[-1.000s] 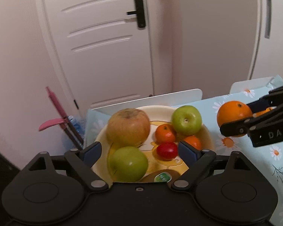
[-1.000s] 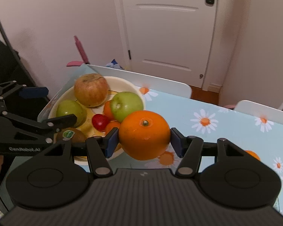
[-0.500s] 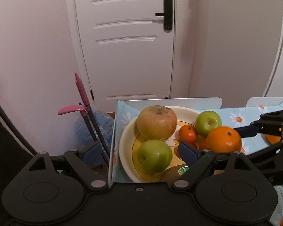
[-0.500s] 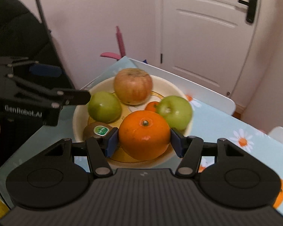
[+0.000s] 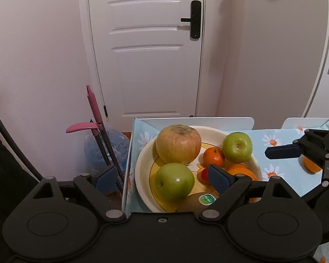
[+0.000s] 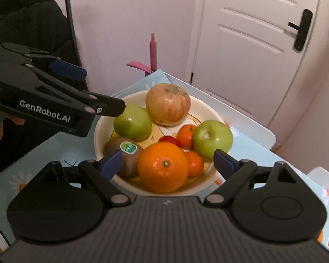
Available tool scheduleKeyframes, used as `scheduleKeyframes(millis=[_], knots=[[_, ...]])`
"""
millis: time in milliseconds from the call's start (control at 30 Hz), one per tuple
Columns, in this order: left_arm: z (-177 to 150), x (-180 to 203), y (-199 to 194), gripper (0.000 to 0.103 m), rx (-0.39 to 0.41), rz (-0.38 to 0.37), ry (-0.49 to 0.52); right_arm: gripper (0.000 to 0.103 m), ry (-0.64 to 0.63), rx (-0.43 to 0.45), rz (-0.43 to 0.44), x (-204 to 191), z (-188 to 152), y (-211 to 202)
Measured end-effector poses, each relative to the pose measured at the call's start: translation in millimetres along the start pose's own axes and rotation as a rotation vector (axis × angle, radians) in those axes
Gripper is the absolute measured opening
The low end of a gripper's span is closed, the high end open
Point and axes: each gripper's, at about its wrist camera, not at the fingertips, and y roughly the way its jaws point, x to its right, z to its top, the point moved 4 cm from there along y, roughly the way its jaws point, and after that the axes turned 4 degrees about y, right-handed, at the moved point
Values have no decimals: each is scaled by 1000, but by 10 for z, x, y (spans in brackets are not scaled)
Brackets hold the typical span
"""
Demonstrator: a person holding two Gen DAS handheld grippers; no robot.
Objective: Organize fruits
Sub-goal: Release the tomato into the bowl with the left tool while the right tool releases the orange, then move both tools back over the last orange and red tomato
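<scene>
A cream bowl (image 6: 98,129) (image 5: 140,164) holds a big red-yellow apple (image 6: 167,104) (image 5: 178,143), two green apples (image 6: 132,122) (image 6: 212,139), a stickered kiwi (image 6: 125,153), small tangerines (image 6: 186,135), a red fruit (image 6: 168,139) and a large orange (image 6: 163,167). My right gripper (image 6: 167,161) is open, its fingers apart on either side of the orange, which rests in the bowl's front. My left gripper (image 5: 162,176) is open and empty at the bowl's left edge. In the left wrist view the orange (image 5: 241,171) is partly hidden.
The bowl sits near the corner of a table with a blue daisy cloth (image 6: 61,149). Another orange (image 5: 311,165) lies on the cloth to the right. White chair backs (image 5: 208,122), a door (image 5: 147,48) and a pink-handled broom (image 5: 94,109) stand beyond.
My right gripper carried the large orange left over the bowl, set it in and opened. My left gripper drew back to the left, off the bowl's middle.
</scene>
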Motion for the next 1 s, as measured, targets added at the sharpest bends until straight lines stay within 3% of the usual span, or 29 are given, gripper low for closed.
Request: scheduleKeyframes(millis=[233, 500, 1000], knots=[[20, 126, -113, 92, 11, -16, 1, 103, 34, 7, -28, 75, -75, -251], [69, 315, -344, 92, 29, 18, -17, 103, 101, 38, -42, 364, -214, -695], [161, 1376, -728, 92, 58, 64, -33, 103, 181, 75, -96, 1342, -717, -1592]])
